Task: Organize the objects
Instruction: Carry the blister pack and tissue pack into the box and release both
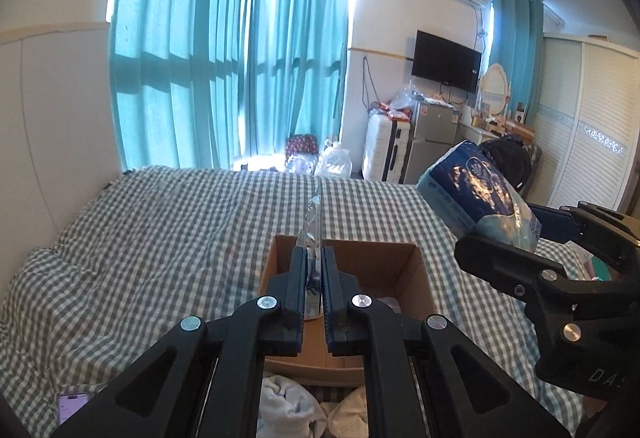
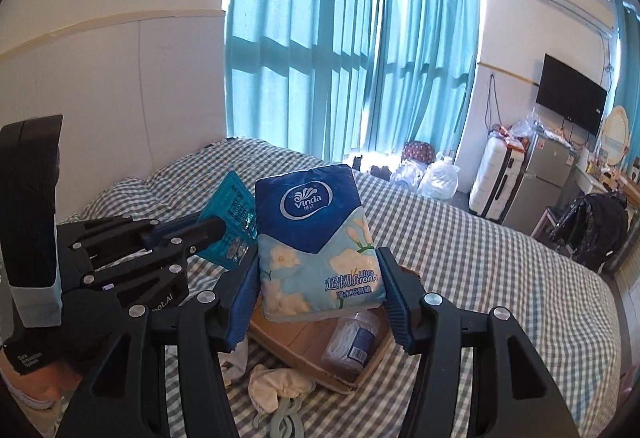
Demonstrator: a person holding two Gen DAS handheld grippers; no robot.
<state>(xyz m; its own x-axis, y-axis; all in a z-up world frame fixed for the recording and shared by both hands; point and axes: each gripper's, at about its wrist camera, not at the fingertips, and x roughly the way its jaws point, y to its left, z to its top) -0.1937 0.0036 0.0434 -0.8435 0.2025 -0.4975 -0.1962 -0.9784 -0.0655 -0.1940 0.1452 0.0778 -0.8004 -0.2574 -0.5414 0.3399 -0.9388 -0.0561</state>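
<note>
Left gripper (image 1: 313,278) jaws pinch teal sachet (image 2: 230,226); right gripper (image 2: 318,278) jaws clamp tissue pack (image 2: 316,238), label shown only there.

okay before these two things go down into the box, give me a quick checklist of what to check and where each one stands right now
1. Right gripper jaws clamp the tissue pack on both sides: ok.
2. Left gripper jaws are shut on the thin teal sachet: ok.
3. Cardboard box open at the top, below both grippers: ok.
4. Room left in the box: cannot tell; a plastic-wrapped pack already lies inside.
5. Grippers apart from each other: ok.
6. White socks on the bed lie outside the box, not across its opening: ok.
</note>
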